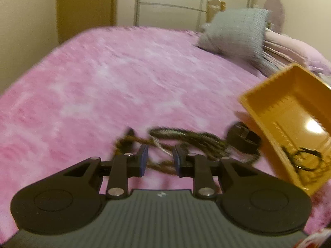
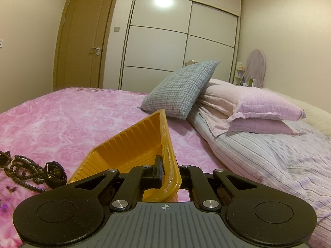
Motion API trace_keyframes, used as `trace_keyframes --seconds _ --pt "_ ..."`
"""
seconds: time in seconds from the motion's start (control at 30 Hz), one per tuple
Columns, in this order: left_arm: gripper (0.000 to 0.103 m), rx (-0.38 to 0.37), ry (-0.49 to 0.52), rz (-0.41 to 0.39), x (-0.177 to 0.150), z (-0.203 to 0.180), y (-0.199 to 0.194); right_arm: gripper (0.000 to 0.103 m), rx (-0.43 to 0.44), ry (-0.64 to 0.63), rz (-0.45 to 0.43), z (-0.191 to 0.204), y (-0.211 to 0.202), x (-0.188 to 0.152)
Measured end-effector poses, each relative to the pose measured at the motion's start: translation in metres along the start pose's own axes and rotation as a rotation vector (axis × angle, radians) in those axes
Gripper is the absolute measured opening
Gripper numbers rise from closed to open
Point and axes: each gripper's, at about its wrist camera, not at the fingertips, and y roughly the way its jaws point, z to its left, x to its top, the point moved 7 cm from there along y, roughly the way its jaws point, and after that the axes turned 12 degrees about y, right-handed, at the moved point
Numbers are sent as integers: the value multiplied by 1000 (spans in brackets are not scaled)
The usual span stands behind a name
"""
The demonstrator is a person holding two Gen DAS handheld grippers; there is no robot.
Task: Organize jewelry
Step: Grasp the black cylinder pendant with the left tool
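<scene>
Two grippers share the work: our right gripper is clamped tight on the rim of the orange tray, tipping it up off the pink blanket, we judge so its mouth faces the pile and catches what comes next. Our left gripper has its jaws part-open and gripping nothing, with the tangled dark beaded strands lying just ahead of and between the pads, a black round piece beyond the right jaw, and some thin dark pieces already in the tray.

Dark bead strands and a black watch are heaped beside a tilted orange tray, where a blurred tangle, perhaps jewelry, is seen.
</scene>
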Motion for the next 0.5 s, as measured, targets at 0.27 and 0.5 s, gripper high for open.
trace_keyframes --seconds 0.27,0.5 --pt "29 112 -10 16 -5 46 1 6 1 -3 1 0 0 0" --pt "29 45 37 53 -24 50 2 6 -1 -7 0 -1 1 0"
